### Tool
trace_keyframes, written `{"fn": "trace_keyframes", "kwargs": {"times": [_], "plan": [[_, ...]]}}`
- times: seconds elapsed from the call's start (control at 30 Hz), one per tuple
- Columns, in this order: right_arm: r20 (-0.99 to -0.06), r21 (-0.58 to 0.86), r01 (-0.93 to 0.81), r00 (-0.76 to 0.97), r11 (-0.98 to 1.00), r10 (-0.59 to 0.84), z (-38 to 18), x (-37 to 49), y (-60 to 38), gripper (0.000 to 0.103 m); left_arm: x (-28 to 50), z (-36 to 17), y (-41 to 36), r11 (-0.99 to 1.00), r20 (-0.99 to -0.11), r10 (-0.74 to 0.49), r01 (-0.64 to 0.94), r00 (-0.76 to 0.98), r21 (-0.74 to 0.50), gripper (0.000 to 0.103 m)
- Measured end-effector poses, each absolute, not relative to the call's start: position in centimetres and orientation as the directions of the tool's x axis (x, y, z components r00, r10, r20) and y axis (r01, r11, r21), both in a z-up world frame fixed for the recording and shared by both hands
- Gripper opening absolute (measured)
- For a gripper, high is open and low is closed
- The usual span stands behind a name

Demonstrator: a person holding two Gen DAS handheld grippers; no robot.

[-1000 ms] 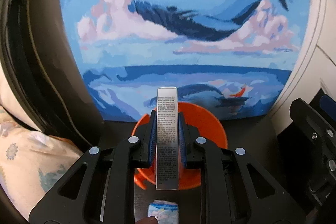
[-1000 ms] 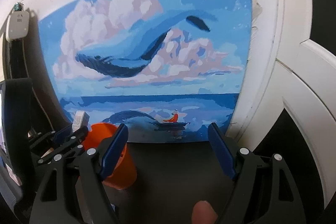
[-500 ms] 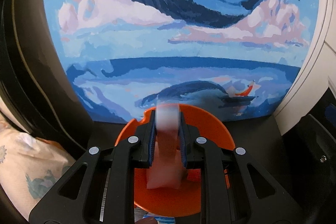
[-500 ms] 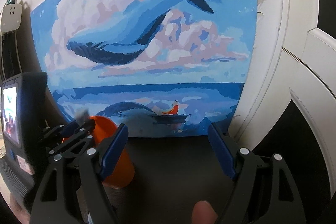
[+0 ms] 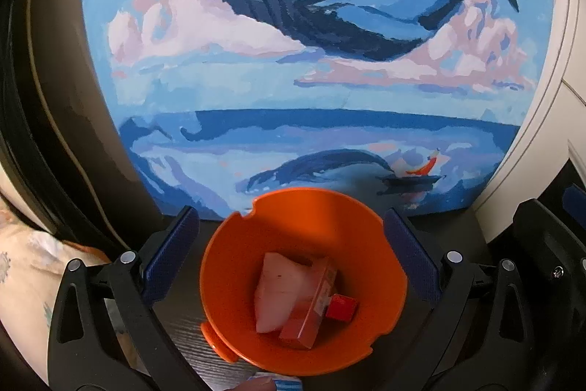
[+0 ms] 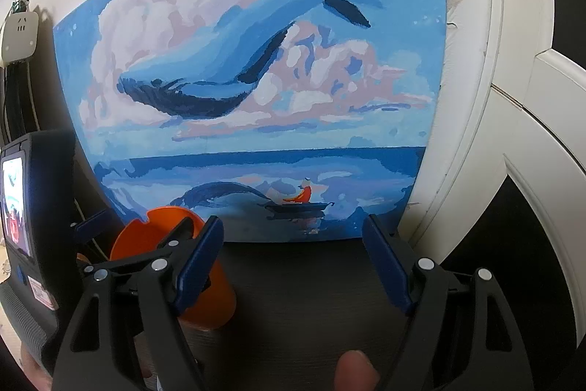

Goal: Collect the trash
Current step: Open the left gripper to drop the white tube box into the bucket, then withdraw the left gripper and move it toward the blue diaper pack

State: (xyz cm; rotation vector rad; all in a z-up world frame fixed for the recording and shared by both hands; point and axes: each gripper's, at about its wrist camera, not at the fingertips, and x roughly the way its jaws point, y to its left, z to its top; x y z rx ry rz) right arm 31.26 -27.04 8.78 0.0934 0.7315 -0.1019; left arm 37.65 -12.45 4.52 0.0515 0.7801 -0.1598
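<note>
Above the orange bin [image 5: 304,281], left gripper [image 5: 291,253] jaws just sprung wide, holding nothing; slim carton [image 5: 309,306] now inside bin. Right of bin, right gripper [image 6: 293,261] jaws open, empty, over dark tabletop [image 6: 304,295].

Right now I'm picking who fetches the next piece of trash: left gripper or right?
Right. The right gripper is open, empty, over bare dark tabletop. The left gripper, jaws just opened, straddles the orange bin where the box landed.
</note>
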Motion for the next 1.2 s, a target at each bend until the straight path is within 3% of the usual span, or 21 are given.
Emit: {"fn": "trace_keyframes", "kwargs": {"times": [0.3,0.57,0.87,1.2], "plan": [[-0.671,0.050,0.123,0.740,0.991,-0.058,8.7,31.3,-27.0,0.078,37.7,4.5,-12.3,0.988,-0.717,-0.112,0.155,0.688,-0.007,0.099],[-0.638,0.096,0.107,0.770,0.990,-0.022,11.5,30.4,-27.3,0.079,35.8,7.9,-11.1,0.986,-0.694,-0.130,0.163,0.708,-0.018,0.099],[-0.626,0.119,0.056,0.779,0.991,0.032,14.0,25.1,-26.4,0.082,29.6,10.9,-8.3,0.987,-0.679,-0.121,0.163,0.724,-0.002,0.099],[-0.664,0.094,-0.005,0.745,0.996,0.066,12.5,17.5,-24.3,0.084,21.5,9.9,-5.7,0.990,-0.704,-0.100,0.140,0.704,0.000,0.099]]}}
